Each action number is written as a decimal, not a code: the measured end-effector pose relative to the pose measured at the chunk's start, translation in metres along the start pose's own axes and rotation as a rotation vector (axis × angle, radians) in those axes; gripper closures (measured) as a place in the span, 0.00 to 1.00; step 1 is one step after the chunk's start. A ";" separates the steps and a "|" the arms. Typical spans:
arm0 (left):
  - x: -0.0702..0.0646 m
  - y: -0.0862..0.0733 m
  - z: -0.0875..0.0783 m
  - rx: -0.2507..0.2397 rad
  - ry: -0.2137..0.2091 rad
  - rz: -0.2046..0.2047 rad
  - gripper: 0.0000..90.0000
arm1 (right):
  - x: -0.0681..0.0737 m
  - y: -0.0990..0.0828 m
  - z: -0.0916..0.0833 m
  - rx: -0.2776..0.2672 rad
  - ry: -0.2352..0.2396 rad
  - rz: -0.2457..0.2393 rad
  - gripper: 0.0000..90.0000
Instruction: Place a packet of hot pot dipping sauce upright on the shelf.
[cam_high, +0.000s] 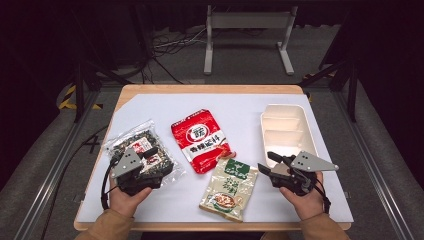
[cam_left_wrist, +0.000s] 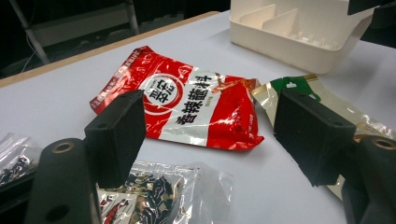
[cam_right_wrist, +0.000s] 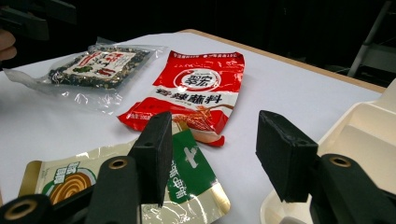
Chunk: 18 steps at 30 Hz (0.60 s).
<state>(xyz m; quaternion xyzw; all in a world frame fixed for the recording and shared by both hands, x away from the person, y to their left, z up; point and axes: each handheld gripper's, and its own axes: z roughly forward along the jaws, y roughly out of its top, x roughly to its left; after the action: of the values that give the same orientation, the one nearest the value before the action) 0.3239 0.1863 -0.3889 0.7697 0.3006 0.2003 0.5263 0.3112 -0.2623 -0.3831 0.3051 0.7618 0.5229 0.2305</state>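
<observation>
Now both hands are hovering low at the near edge.
Left gripper (cam_high: 148, 153) is gaping wide over the clear seaweed bag (cam_high: 142, 148); right gripper (cam_high: 267, 162) is gaping wide, pointing left beside the cream plastic divided tray (cam_high: 286, 127).

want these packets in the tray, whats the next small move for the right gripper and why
Probably ease the right gripper forward and down onto the green packet. Its jaws stand open with nothing between them, that packet lies flat nearest them, and the white tray sits just beyond, so the carry would be short.

The left gripper (cam_high: 150, 154) is covering part of the clear bag (cam_high: 131, 142); the packets' small print is blurring.
</observation>
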 end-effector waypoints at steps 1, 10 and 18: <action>0.000 0.000 0.000 0.004 0.002 -0.002 0.29 | 0.000 0.000 0.000 0.009 -0.004 -0.008 0.51; 0.000 0.000 0.001 0.017 0.007 0.004 0.29 | -0.001 0.007 0.001 0.036 0.000 -0.022 0.50; -0.004 0.000 0.003 0.036 0.007 0.017 0.29 | -0.003 0.019 0.007 0.070 0.032 -0.010 0.48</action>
<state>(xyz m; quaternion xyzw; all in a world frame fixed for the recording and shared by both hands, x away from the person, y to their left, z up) 0.3227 0.1815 -0.3900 0.7808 0.2993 0.2021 0.5098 0.3223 -0.2549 -0.3676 0.3008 0.7847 0.4997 0.2099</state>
